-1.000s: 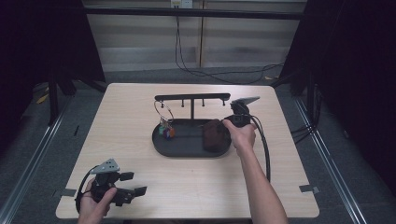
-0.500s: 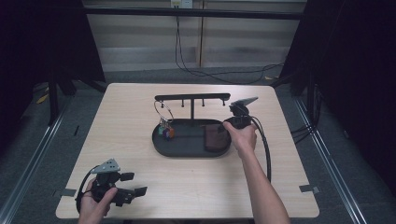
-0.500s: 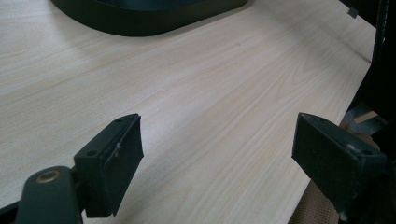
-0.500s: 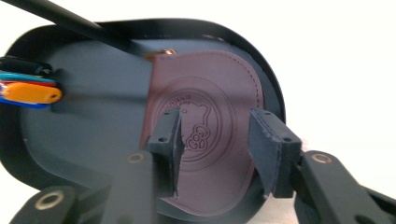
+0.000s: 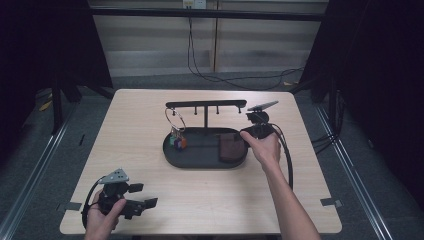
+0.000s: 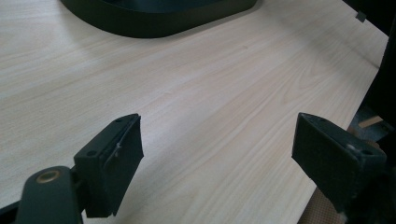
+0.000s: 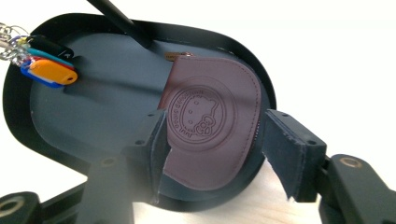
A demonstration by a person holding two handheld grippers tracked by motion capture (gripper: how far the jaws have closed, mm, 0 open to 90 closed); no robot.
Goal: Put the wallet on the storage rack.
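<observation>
The right hand-held gripper point(image 7: 212, 149), just opening, straddles unpinched a brown pouch point(image 7: 212, 121) embossed with a bow-wearing cat face.

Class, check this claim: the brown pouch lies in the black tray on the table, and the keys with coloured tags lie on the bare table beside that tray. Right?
Not quite. The keys lie inside the black tray, at the end opposite the brown pouch, as the right gripper view shows. The rest holds.

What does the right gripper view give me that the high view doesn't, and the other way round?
Right gripper view alone: the embossed round stamp on the brown pouch and its stitched edge, with the right gripper fingers apart either side, not pressing it.

High view alone: the hook rack, the key ring hanging from it, and the left gripper near the table's front corner.

Both: pouch, black tray and coloured key tags.
</observation>
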